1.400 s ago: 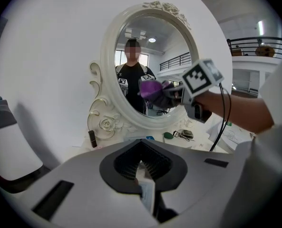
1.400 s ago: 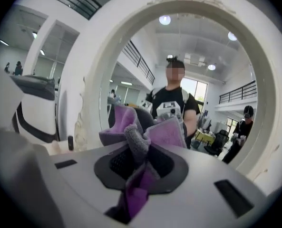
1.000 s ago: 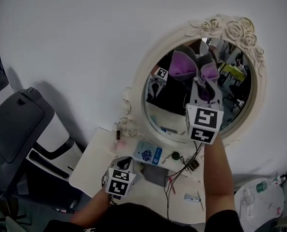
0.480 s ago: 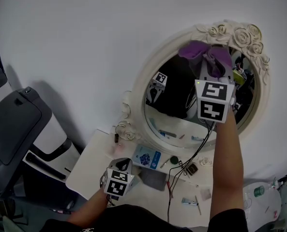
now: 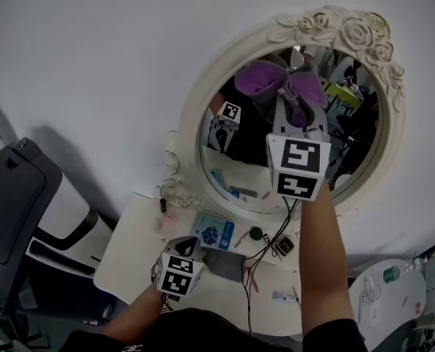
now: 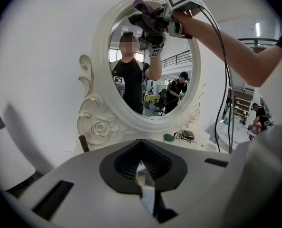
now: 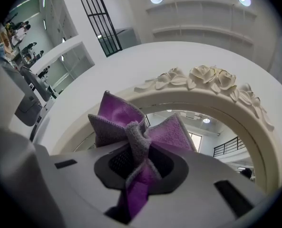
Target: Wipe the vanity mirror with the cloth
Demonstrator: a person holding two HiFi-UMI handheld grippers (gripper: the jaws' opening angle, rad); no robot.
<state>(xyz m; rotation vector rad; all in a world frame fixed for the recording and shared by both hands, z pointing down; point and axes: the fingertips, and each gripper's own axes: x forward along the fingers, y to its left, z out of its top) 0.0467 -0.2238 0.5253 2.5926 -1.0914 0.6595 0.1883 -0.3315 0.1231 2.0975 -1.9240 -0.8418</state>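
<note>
The oval vanity mirror (image 5: 196, 108) has a cream frame with carved roses on top and stands on a white table against the wall. My right gripper (image 5: 298, 107) is raised to the upper part of the glass, shut on a purple and grey cloth (image 5: 260, 79) that presses on the glass. In the right gripper view the cloth (image 7: 131, 129) bunches out of the jaws just below the rose crest (image 7: 209, 79). My left gripper (image 5: 188, 247) hangs low over the table, jaws shut and empty. From the left gripper view, the mirror (image 6: 99, 75) and the cloth (image 6: 148, 8) show high up.
On the white table (image 5: 125, 251) below the mirror lie a blue box (image 5: 213, 234), a green lid (image 5: 256, 233), cables (image 5: 265, 254) and a small dark bottle (image 5: 163, 204). A grey chair (image 5: 12, 196) stands at the left. A round white stand (image 5: 389, 299) is at the lower right.
My right gripper has carried the cloth from the top right of the glass leftward and slightly down across the upper glass. The left gripper has stayed low over the table.
</note>
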